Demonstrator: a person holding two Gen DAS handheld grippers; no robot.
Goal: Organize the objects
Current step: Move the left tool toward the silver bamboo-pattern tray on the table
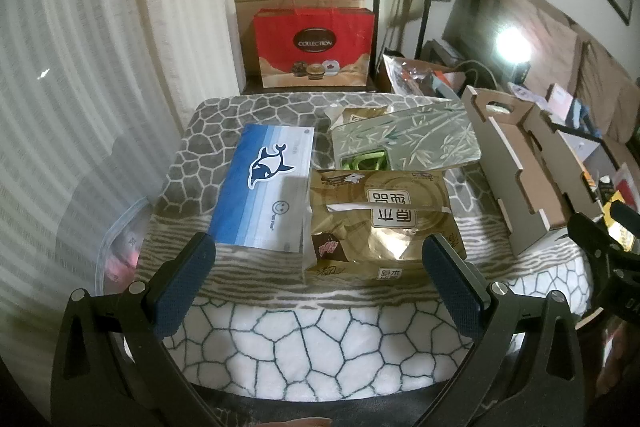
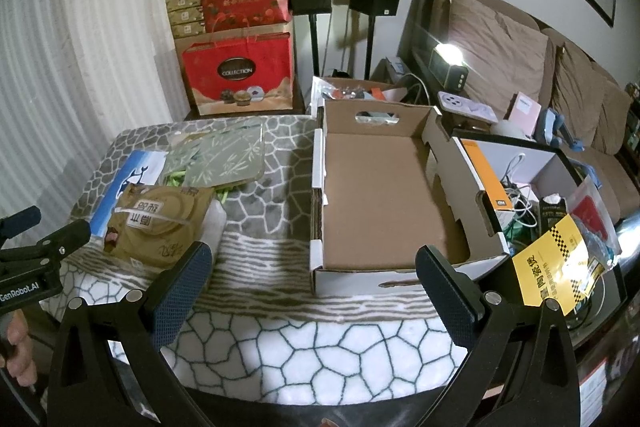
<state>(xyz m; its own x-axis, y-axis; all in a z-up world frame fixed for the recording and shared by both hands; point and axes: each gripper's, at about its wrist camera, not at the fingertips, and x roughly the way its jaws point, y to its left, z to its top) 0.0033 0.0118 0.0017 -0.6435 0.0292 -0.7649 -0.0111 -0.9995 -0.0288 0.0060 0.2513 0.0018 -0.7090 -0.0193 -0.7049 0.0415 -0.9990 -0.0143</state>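
Cobble-patterned blanket (image 2: pixel 280 339) bears packets (image 2: pixel 160 223) left of an empty box (image 2: pixel 384 195), presumably their destination. Left gripper (image 1: pixel 320 267) and right gripper (image 2: pixel 316 275) gape wide, holding nothing.

two matte black handheld grippers, blue textured finger pads.

left gripper (image 1: pixel 318 267): black triangular cut-out linkages, silver round pivot screws, dark blue dimpled pads (image 1: pixel 188 283). right gripper (image 2: pixel 314 277): same build. left unit's side carries white "genrobot.ai" lettering in the right wrist view; bare-skinned hand (image 2: pixel 18 351) grips its handle.
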